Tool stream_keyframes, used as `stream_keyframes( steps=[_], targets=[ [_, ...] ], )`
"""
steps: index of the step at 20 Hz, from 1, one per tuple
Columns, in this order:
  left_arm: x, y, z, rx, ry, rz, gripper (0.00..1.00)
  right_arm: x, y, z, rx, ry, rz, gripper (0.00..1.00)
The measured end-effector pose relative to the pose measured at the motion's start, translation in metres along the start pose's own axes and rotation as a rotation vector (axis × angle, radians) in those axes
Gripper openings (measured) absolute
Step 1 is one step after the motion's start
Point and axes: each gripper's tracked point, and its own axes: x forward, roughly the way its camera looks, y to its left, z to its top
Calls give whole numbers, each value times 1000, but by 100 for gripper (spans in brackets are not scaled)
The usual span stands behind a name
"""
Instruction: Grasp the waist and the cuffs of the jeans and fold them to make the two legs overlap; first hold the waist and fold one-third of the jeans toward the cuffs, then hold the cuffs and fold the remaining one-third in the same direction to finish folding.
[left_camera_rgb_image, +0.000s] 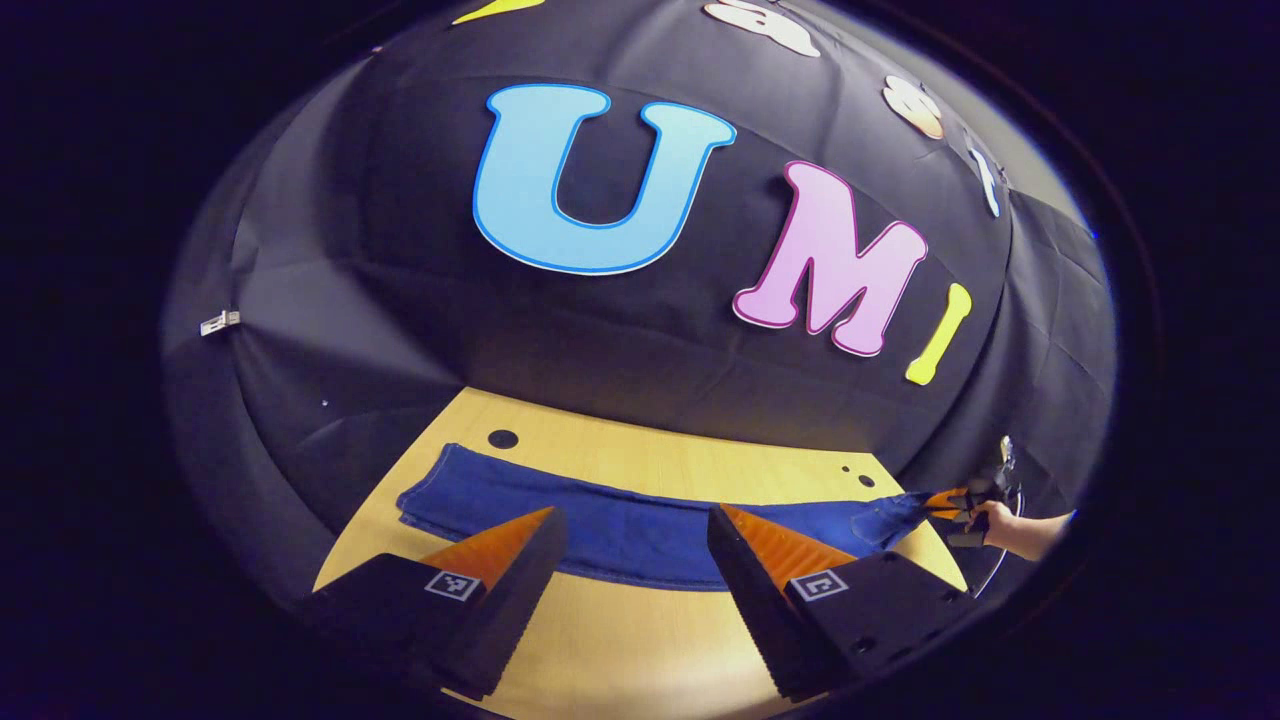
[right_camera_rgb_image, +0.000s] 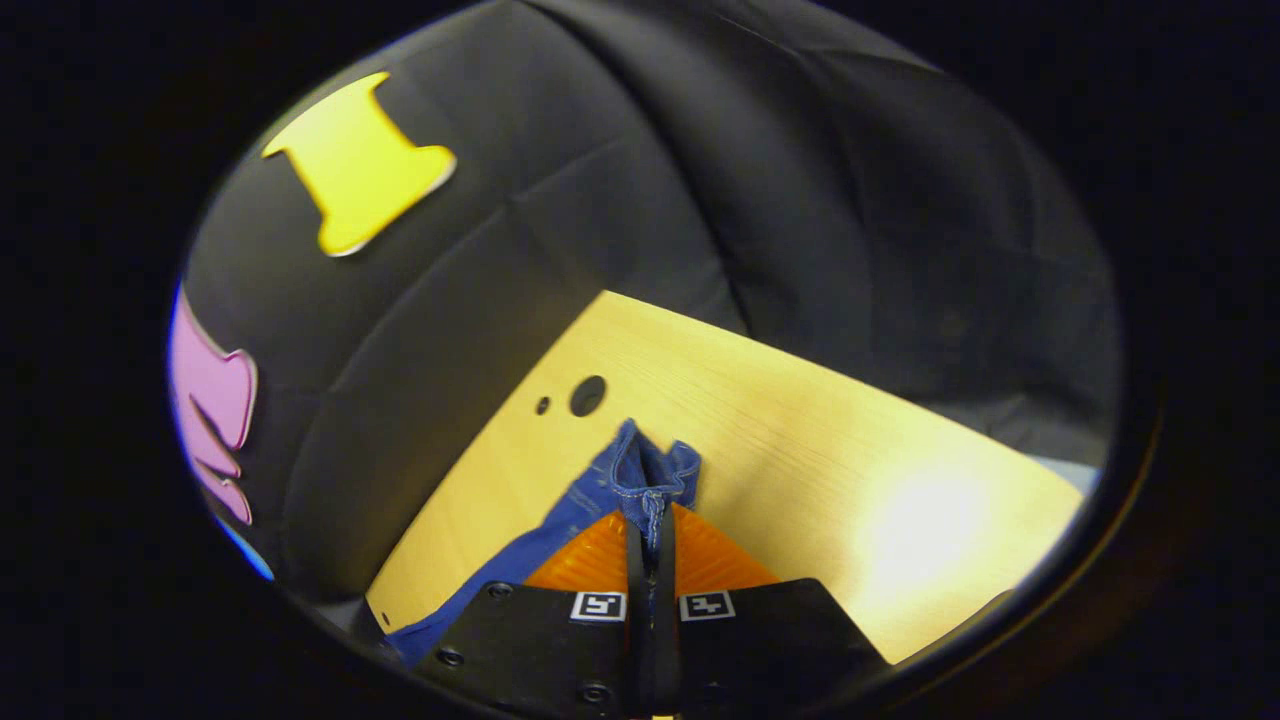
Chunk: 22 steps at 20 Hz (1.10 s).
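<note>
Black cloth walls close around my wooden table (left_camera_rgb_image: 640, 620), where the jeans (left_camera_rgb_image: 620, 520) lie stretched flat across it in a long strip. My left tool (left_camera_rgb_image: 635, 530) hangs wide open just above their near edge, touching nothing. My right tool (right_camera_rgb_image: 650, 530) is clamped tight on one end of the jeans (right_camera_rgb_image: 640, 480), lifting it slightly off the table (right_camera_rgb_image: 850, 450).

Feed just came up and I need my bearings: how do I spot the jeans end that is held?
On the wooden table the jeans lie in a long strip. Their far right end is bunched and lifted, pinched in the right hand-held gripper; the other end lies flat.
</note>
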Motion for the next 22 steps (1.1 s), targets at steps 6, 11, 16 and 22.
stream_keyframes(
  steps=[6,11,16,22],
  targets=[
    [-29,31,-5,2,-2,-8,96,-80,176,-12,-196,-68,235,5],
    [-53,76,-18,-32,21,42,97,-99,320,-131,-434,33,404,4],
    [-57,122,-54,-92,97,120,97,-66,359,-306,-647,295,451,4],
    [-30,145,-92,-267,220,158,96,-21,341,-363,-889,477,406,5]
  ],
)
